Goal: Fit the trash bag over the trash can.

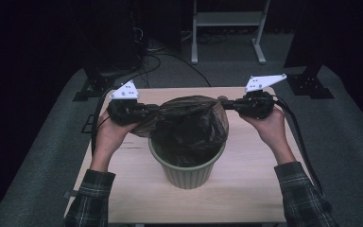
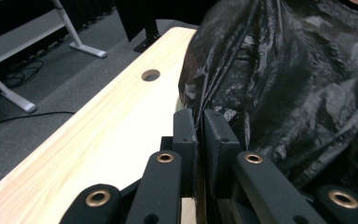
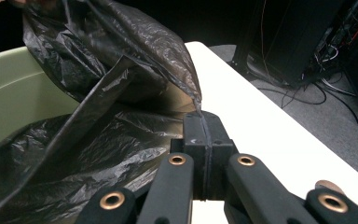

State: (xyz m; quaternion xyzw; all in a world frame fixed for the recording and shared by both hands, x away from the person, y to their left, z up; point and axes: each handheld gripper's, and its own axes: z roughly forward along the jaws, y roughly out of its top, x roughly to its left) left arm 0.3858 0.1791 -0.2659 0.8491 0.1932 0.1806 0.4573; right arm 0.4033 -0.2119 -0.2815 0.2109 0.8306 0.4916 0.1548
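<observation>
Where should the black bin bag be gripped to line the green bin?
At its top hem, on opposite sides, each gripper coming from its own side. The black bag is thin film; the left gripper and right gripper already pinch that hem above the green bin.

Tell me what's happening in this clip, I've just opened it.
A person at a wooden table is working a black bin bag over a ribbed green bin. The left gripper is shut on the bag's left edge and the right gripper is shut on its right edge, stretching the opening out to either side above the bin. The bag's lower part hangs inside the bin; its rim is not yet folded over the bin's lip.
</observation>
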